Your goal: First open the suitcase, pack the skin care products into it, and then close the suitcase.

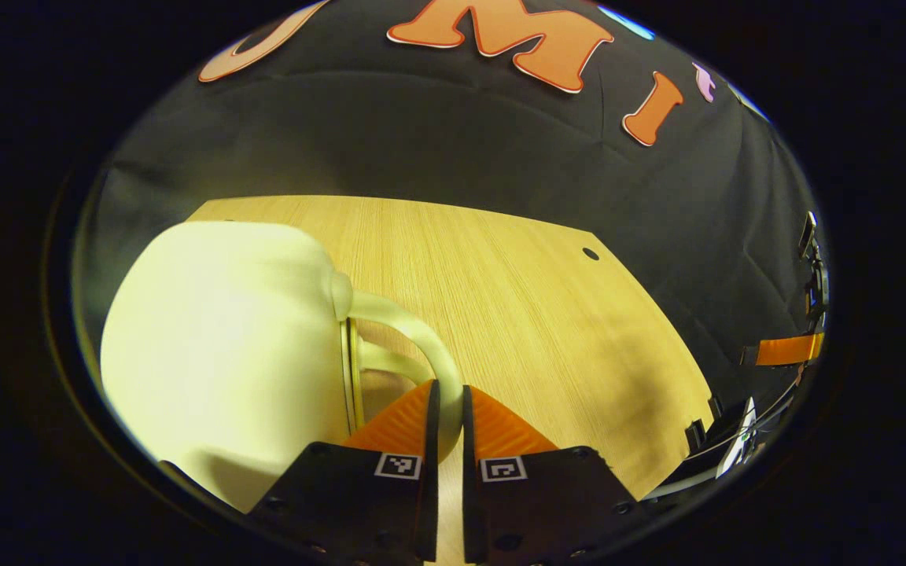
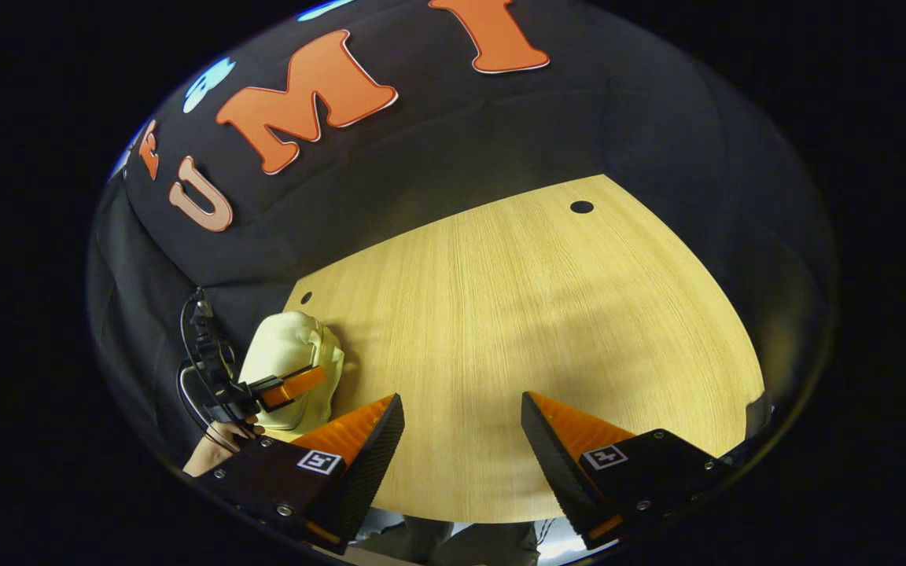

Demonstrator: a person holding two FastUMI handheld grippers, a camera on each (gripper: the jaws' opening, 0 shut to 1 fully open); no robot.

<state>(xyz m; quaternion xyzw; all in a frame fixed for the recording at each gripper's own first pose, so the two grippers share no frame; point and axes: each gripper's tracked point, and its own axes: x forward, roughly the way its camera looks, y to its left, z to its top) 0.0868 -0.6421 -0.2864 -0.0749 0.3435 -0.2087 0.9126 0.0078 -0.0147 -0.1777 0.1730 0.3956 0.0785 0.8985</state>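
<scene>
The wooden desk [image 2: 547,330] is spreading pale and grained across both views, its far edge meeting the black cloth wall [image 1: 437,134]. A small round hole [image 1: 591,254] is sitting near the desk's far right corner in the left gripper view, and the right gripper view is showing one such hole near each far corner.

The cream suitcase [image 1: 217,354] is standing shut on the desk's left side, close to the far left corner in the right gripper view. In the left gripper view it is looming large and rounded at the left, with its curved handle [image 1: 414,330] arching out toward the middle of the desk.

The left gripper [image 1: 451,409] is reaching in at the handle, its two fingers standing nearly together with just a thin gap between them and the handle's lower end passing right at their tips. Whether both fingers are actually pressing on the handle is something the pictures are not making clear. In the right gripper view this same gripper is lying against the suitcase, with a person's hand [image 2: 217,448] holding it at the desk's left edge.

The right gripper [image 2: 462,428] is hovering over the desk's near edge, its fingers spread wide apart and gripping nothing, bare wood lying between them.
</scene>
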